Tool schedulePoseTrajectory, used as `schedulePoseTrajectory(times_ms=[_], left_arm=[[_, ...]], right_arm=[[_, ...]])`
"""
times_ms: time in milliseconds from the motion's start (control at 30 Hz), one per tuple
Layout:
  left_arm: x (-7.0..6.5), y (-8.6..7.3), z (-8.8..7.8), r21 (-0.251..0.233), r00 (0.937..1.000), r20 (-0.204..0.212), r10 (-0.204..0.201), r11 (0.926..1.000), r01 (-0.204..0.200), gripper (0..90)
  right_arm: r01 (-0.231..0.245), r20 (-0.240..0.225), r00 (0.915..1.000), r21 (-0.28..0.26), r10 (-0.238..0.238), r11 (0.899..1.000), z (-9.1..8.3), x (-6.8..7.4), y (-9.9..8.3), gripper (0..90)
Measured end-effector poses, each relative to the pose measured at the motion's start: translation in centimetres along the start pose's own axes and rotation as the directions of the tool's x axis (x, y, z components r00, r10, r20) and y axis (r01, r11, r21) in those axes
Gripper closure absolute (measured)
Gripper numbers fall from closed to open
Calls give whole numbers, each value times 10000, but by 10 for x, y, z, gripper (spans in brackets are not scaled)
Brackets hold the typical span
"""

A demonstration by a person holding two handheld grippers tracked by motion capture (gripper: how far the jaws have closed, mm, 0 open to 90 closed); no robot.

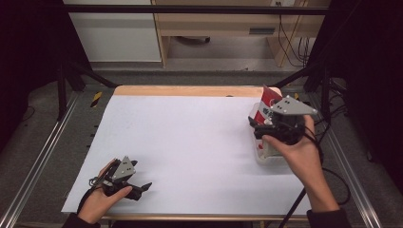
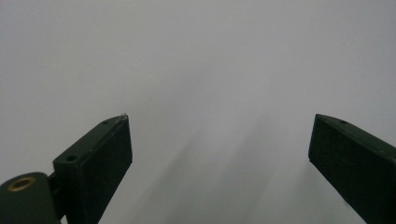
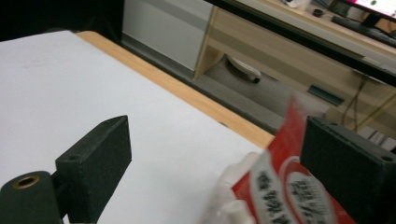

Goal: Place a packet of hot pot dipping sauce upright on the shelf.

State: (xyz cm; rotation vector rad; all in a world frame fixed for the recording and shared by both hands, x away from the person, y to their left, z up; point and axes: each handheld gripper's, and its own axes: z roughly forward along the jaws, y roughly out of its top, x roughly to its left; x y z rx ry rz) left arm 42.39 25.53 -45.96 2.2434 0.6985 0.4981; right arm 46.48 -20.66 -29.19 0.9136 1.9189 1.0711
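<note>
- The right gripper [image 1: 259, 127] hovers at the right side of the table, over a clear plastic tub [image 1: 266, 156] that holds a red and white packet [image 1: 267, 100].
- Its flat, matte black jaws stand wide apart. In the right gripper view, the packet [image 3: 285, 182] sits low between them, close against the right-hand jaw, with no pad visibly pressing it.
- The packet is glossy and crinkled, with white oval labels printed on the red.
- The left gripper [image 1: 140, 187] lies low at the near left corner, held in the left hand [image 1: 102, 199].
- Its blocky black jaws are spread wide with nothing between them, above the smooth white sheet [image 2: 196, 60].
- That white sheet covers a wooden table [image 1: 190, 90], whose pale edge shows along the far side.
</note>
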Motion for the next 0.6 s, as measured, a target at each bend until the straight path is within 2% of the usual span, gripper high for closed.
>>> schedulePoseTrajectory(times_ms=[233, 400, 533, 600], left_arm=[[1, -1, -1, -8, 9999, -126, -39, 10000, 39, 58], [4, -1, -2, -34, 9995, -269, -145, 9999, 144, 58], [6, -2, -3, -72, 9990, -368, -246, 9997, 244, 58], [6, -2, -3, -74, 9988, -423, -249, 9997, 246, 58]], right_arm=[[177, -804, 9966, 220, -158, 9996, 10, 50, -23, 90], [-308, -1299, 9909, 461, 366, 9985, 23, 79, -46, 86], [-918, -1671, 9804, 839, 1048, 9922, 42, 103, -71, 88], [-1029, -1810, 9758, 1168, 1230, 9878, 52, 112, -81, 85]])
